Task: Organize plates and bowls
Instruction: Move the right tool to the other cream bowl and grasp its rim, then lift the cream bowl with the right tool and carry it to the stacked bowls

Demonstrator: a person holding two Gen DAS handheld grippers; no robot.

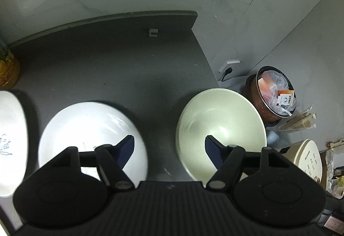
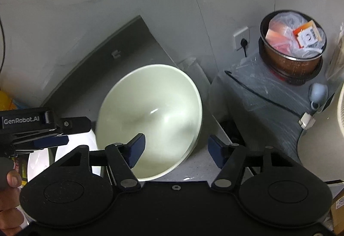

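A pale green bowl [image 1: 221,128] [image 2: 150,107] sits at the right edge of the dark counter [image 1: 129,64]. To its left is a white bowl [image 1: 90,132] [image 2: 64,156], and a white printed dish [image 1: 10,139] lies at the far left. My left gripper [image 1: 169,146] [image 2: 66,132] hangs open over the bare counter between the white and green bowls, holding nothing. My right gripper [image 2: 177,150] is open and straddles the green bowl's right rim, one pad inside the bowl and one outside, neither pressing. A hand [image 2: 10,180] holds the left gripper.
The counter ends just right of the green bowl. Below it stands a copper bin [image 1: 275,96] [image 2: 292,51] lined with a plastic bag, beside a wall socket [image 2: 241,37] and a cream appliance [image 1: 305,160]. A yellow jar [image 1: 8,72] stands at the counter's far left.
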